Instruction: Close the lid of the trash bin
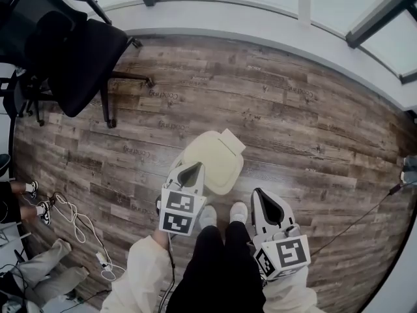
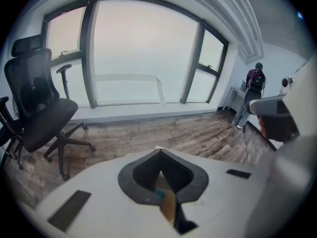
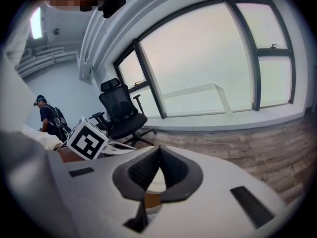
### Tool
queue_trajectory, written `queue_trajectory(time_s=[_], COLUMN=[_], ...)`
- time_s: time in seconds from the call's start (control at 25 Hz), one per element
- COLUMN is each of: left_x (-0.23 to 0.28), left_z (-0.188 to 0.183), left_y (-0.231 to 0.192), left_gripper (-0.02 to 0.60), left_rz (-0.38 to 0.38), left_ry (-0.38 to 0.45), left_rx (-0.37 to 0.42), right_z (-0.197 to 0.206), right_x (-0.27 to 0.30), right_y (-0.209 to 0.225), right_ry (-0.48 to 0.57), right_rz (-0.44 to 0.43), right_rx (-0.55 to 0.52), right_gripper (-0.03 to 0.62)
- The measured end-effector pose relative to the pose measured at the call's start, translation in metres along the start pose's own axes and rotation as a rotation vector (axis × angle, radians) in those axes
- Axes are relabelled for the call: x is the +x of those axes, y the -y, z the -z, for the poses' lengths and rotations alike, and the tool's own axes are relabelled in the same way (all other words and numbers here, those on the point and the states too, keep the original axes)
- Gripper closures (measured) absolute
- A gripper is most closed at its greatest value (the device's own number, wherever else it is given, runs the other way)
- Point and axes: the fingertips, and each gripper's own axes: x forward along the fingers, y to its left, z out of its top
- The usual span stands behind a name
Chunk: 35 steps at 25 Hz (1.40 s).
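A cream trash bin (image 1: 215,158) stands on the wooden floor (image 1: 293,109) (lid lying flat), just ahead of the person's shoes (image 1: 239,210). The left tongs (image 1: 190,173) overlap its near edge, the right tongs (image 1: 265,204) hang beside it; both are pressed together, empty.

Brown wood-plank floor (image 1: 273,109): a faint printed word repeats on several planks, and it's too small and turned to read.
White cube (image 1: 178,212) on the left gripper (image 1: 191,173): black-and-white square code markers, no letters.
White cube (image 1: 285,255) on the right gripper (image 1: 264,204): coded squares too, no digits.
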Motion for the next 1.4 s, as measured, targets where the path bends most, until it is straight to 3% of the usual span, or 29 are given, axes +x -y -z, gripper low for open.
queue_trajectory(time_s=[1.4], left_x=[0.016], left_z=[0.122], left_y=[-0.018], left_gripper=[0.574], left_rz=[-0.053], left_ry=[-0.212], left_rx=[-0.099], right_z=[0.031], right_x=[0.022], right_y=[-0.001], right_ry=[-0.065], right_rz=[-0.014], right_rx=[0.006], right_gripper=[0.571])
